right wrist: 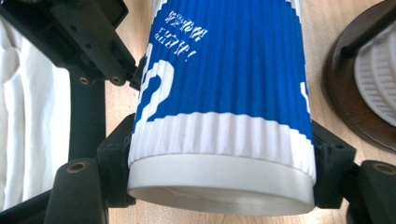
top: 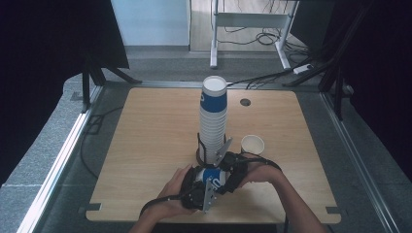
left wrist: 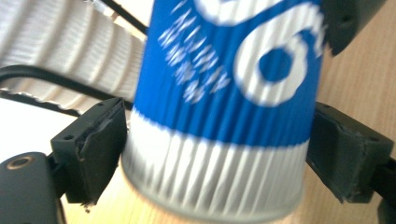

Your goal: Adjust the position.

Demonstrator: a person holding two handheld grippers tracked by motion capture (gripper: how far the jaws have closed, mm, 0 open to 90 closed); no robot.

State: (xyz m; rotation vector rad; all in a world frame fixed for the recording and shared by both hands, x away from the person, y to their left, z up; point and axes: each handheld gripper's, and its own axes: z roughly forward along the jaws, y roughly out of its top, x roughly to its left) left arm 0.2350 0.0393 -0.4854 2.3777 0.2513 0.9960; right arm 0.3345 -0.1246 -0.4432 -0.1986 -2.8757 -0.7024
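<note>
Blue-and-white ribbed paper cup (top: 213, 176) low over wooden tabletop (top: 145, 145), near the tall cup stack (top: 213, 121). Left claw (left wrist: 215, 154) clenched on its base, right claw (right wrist: 224, 163) on its rim end. Pull apart straight, squeeze gently.

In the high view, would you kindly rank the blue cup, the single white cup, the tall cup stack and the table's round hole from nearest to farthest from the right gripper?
1. Blue cup: clamped in the right gripper, at the table's near edge.
2. Single white cup: just beyond, to the right.
3. Tall cup stack: behind, centre.
4. Round hole: far side.
</note>
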